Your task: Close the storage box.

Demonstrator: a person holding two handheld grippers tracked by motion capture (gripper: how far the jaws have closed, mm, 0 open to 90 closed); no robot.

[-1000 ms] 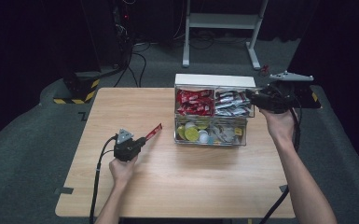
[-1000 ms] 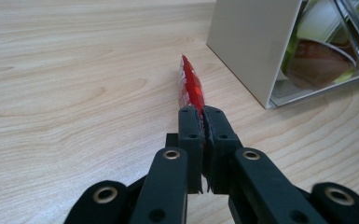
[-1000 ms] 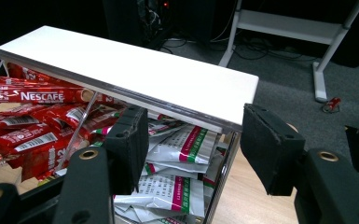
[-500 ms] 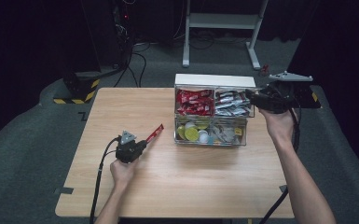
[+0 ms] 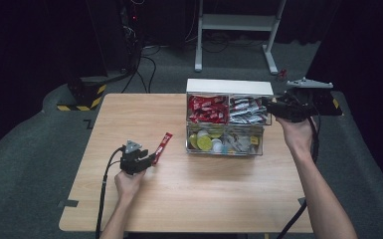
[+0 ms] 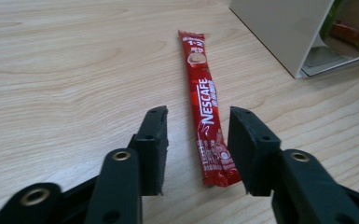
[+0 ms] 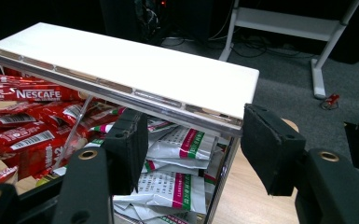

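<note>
A red Nescafe stick point(image 5: 162, 147) point(image 6: 207, 107) lies flat on the wooden table point(image 5: 229, 199), left of a clear organizer box with a white lid point(image 5: 229, 86) point(image 7: 121, 60). My left gripper point(image 5: 153, 158) point(image 6: 198, 140) rests at the stick's near end. Its jaws have just been opening and stand on either side of the stick without pressing it. My right gripper point(image 5: 268, 105) point(image 7: 193, 140) is open at the box's upper right corner. One jaw is in front of the white sachets point(image 7: 177, 186), the other outside the side wall.
The box's top compartments hold red sticks point(image 5: 208, 109) and white sachets point(image 5: 246, 110). The lower ones hold yellow-green capsules point(image 5: 204, 142) and small packets. A white stand point(image 5: 239, 22) and cables are on the floor behind. A yellow-black block point(image 5: 82, 94) lies beyond the table's far left corner.
My left gripper's jaws have opened and let go of the red stick, which now lies flat on the table. The right gripper has stayed at the box's corner.
</note>
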